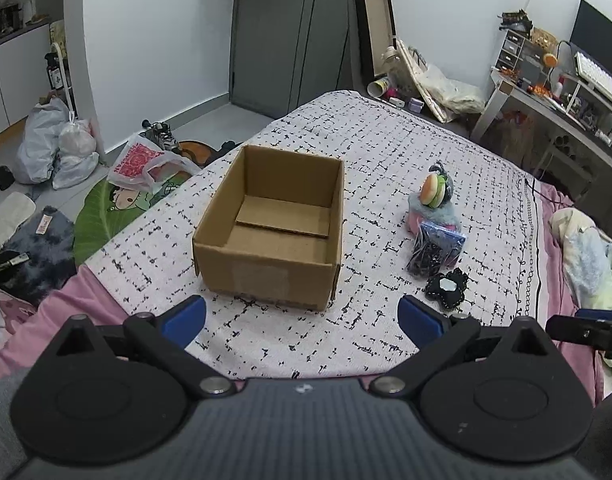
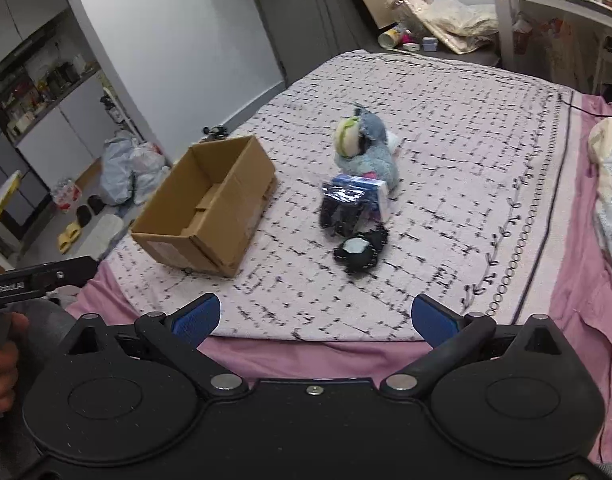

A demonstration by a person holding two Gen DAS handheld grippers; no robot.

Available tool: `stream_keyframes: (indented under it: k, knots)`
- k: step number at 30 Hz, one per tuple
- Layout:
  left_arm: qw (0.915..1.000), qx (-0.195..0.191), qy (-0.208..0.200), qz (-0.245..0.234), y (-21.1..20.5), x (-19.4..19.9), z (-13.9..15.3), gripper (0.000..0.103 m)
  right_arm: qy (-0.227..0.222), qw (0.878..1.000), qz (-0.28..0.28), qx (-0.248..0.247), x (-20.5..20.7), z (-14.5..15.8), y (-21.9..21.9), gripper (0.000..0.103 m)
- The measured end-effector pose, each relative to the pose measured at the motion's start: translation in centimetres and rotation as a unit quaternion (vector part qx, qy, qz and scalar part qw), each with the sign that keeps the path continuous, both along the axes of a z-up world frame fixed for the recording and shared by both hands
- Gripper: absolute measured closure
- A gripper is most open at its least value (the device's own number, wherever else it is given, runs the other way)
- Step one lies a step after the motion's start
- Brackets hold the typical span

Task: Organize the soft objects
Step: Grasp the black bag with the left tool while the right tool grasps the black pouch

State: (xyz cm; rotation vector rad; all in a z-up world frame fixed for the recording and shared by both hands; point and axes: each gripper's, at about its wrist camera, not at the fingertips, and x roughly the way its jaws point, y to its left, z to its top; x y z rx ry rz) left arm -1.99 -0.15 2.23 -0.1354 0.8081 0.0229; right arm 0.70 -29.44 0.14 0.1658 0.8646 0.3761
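Note:
An open cardboard box (image 1: 272,226) (image 2: 206,204) stands empty on the patterned bedspread (image 1: 378,148) (image 2: 446,128). To its right lies a small heap: a burger-shaped plush (image 1: 433,189) (image 2: 348,136) on a blue-grey fluffy toy (image 1: 438,210) (image 2: 376,156), a clear bag of dark items (image 1: 434,250) (image 2: 352,202), and a black frilly scrunchie (image 1: 447,287) (image 2: 360,250). My left gripper (image 1: 302,316) hovers open just in front of the box. My right gripper (image 2: 316,316) is open over the bed's near edge, short of the scrunchie.
Plastic bags (image 1: 58,148), shoes and a green mat (image 1: 106,212) clutter the floor left of the bed. A desk (image 1: 566,100) stands at the back right. A pale plush (image 1: 586,248) lies at the bed's right side. A hand (image 2: 2,360) holds the left gripper's handle.

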Motion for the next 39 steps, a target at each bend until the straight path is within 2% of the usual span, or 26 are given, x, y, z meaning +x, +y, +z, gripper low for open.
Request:
stream_keyframes:
  k: [6,14,23,25,28,32,39]
  knots:
    - [0.9998,-0.007,-0.009,-0.013,-0.9,1.1,1.0,0.002,0.006,1.000,0.008,-0.001,1.2,0.5,0.3,0.000]
    - [0.9995,-0.011,-0.013,-0.026,-3.0,3.6,1.4,0.003,0.008,1.000,-0.011,0.015,3.7,1.5,-0.4,0.000]
    - [0.9988,-0.023,-0.011,-0.041,-5.2,6.5,1.3,0.004,0.040,0.997,-0.040,0.057,6.7,1.4,-1.6,0.000]
    - [0.9985,-0.037,-0.010,-0.040,-5.5,7.3,1.1,0.004,0.049,0.995,-0.056,0.066,7.5,1.2,-1.9,0.000]
    - [0.9982,-0.049,-0.006,-0.036,-5.9,8.8,0.4,0.006,0.076,0.987,-0.080,0.116,9.0,0.7,-2.9,0.000]
    - [0.9982,-0.040,-0.001,-0.044,-7.0,10.8,-0.4,0.007,0.081,0.983,-0.104,0.127,10.2,-0.4,-3.2,0.000]
    - [0.9963,-0.047,0.023,-0.069,-8.8,13.9,-2.4,0.008,0.123,0.970,-0.122,0.169,11.2,-4.0,-3.9,0.006]
